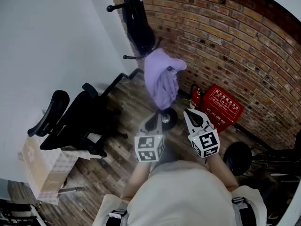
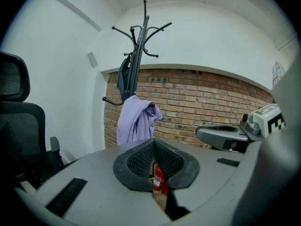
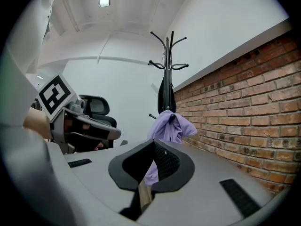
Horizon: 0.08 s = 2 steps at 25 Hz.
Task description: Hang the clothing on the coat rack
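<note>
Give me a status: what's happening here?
Left gripper and right gripper shut, empty. Purple garment hanging on coat rack. Office chair off to the side.

A lilac garment (image 1: 161, 81) is draped in loose folds over a low hook of the black coat rack (image 2: 138, 51). The rack is stood upright on the wooden floor, near the brick wall at the right.

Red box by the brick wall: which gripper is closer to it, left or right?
Right. In the head view the right gripper hangs just left of the red box with white writing; the left gripper is further left, beyond the right one.
</note>
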{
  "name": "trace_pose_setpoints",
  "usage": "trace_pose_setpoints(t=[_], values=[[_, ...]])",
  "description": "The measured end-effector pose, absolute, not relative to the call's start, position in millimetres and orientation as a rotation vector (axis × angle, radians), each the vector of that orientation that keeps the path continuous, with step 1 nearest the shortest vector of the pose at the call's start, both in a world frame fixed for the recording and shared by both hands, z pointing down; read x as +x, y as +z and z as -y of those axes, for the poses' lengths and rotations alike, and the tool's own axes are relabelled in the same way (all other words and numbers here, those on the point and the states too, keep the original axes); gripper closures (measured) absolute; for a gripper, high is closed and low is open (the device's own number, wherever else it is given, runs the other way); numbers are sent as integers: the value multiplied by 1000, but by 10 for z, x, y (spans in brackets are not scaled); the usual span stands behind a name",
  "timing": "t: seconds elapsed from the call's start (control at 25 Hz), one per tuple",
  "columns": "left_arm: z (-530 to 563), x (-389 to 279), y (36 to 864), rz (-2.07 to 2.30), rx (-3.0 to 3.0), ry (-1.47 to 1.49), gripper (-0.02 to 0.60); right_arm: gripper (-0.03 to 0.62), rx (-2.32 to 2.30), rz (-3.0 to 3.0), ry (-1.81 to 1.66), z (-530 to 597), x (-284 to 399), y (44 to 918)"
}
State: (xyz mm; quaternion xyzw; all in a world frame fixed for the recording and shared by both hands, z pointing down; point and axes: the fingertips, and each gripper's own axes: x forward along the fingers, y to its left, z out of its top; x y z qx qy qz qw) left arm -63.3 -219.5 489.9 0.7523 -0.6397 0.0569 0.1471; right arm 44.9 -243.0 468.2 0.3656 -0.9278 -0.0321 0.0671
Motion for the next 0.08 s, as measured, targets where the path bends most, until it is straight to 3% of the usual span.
trace_pose_setpoints(t=[0.08], values=[[2207,-643,4882,1841,2165,154,577,595,1098,2803,-96,2435,431,4676]])
